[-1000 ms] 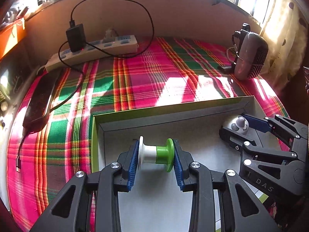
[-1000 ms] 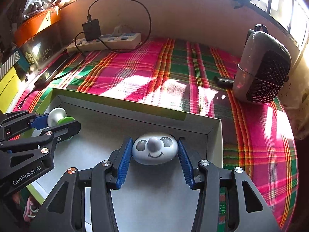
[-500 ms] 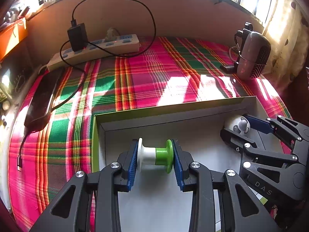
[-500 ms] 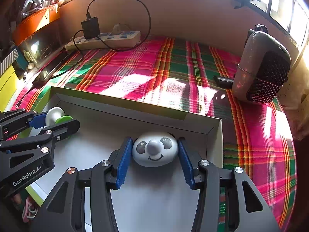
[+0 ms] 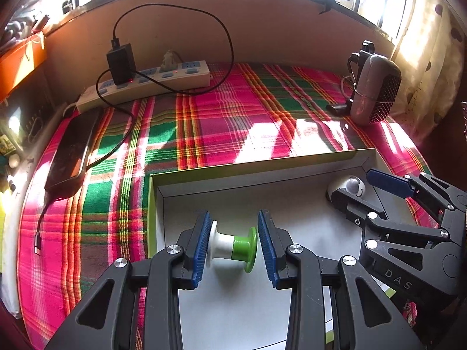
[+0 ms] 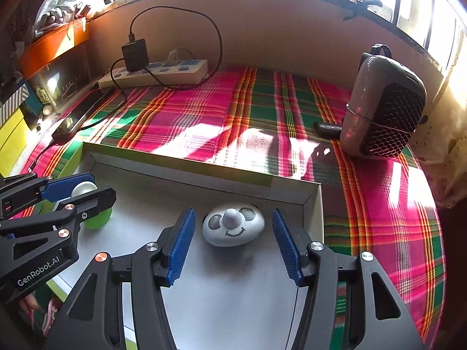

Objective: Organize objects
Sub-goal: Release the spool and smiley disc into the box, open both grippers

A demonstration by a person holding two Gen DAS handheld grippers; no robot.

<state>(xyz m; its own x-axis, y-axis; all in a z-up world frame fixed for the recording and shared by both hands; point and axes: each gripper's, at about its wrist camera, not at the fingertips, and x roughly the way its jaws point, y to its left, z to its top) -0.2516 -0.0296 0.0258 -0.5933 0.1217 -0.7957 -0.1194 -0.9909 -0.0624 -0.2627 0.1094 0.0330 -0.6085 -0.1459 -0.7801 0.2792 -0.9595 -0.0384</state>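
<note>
A shallow white box with green outer sides (image 5: 262, 172) lies on the plaid cloth. Inside its left part, my left gripper (image 5: 233, 227) is shut on a white-and-green spool (image 5: 230, 246), with a blue pad against each flange. In the right wrist view the left gripper (image 6: 100, 186) and spool (image 6: 97, 218) show at the left edge. My right gripper (image 6: 232, 213) is opening. A white panda-face toy (image 6: 233, 229) lies on the box floor near the far right corner, with a gap to each pad. The left wrist view shows the right gripper (image 5: 351, 183) around the toy (image 5: 338, 185).
A white power strip (image 5: 146, 84) with a black charger and looping cable lies along the back wall. A dark phone (image 5: 73, 148) rests on the cloth at the left. A grey mesh-fronted device (image 6: 382, 108) stands at the right. An orange box (image 6: 52, 46) sits on clutter at the left.
The right gripper's jaws have spread away from the panda toy, which now lies free between them. The left gripper still holds the spool in the same place.
</note>
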